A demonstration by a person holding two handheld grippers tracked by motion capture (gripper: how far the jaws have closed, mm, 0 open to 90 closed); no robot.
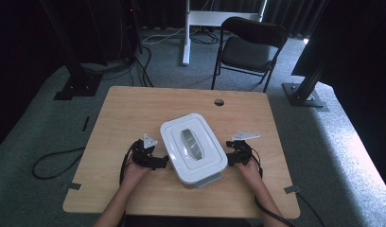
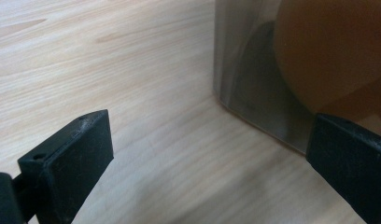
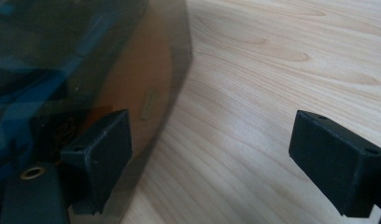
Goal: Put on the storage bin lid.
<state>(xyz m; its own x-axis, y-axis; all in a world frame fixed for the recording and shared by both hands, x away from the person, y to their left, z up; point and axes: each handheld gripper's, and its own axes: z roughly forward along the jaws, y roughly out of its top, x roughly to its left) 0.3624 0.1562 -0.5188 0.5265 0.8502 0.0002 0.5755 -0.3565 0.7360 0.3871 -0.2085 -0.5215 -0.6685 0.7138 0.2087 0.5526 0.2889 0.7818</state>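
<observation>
In the high view, a white-lidded rectangular plastic container (image 1: pixel 193 147) sits mid-way on the light wooden surface (image 1: pixel 129 113), with the left gripper (image 1: pixel 159 161) and right gripper (image 1: pixel 230 156) flanking it. In the left gripper view its jaws stand apart at the container's translucent wall (image 2: pixel 254 88). In the right gripper view the jaws likewise gape beside the wall (image 3: pixel 156 70).

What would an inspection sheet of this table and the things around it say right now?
Surface: light wooden table, with a round hole near the far edge.
Job's things: white rectangular plastic lidded box with a grey handle, mid-table; see-through wall in both gripper views.
Clutter: nothing seen.
Grippers: left gripper and right gripper, jaws apart, flank the box's sides.
Cables: black cable loops on the floor.
Surroundings: grey carpet, black folding chair, dark curtains.
</observation>
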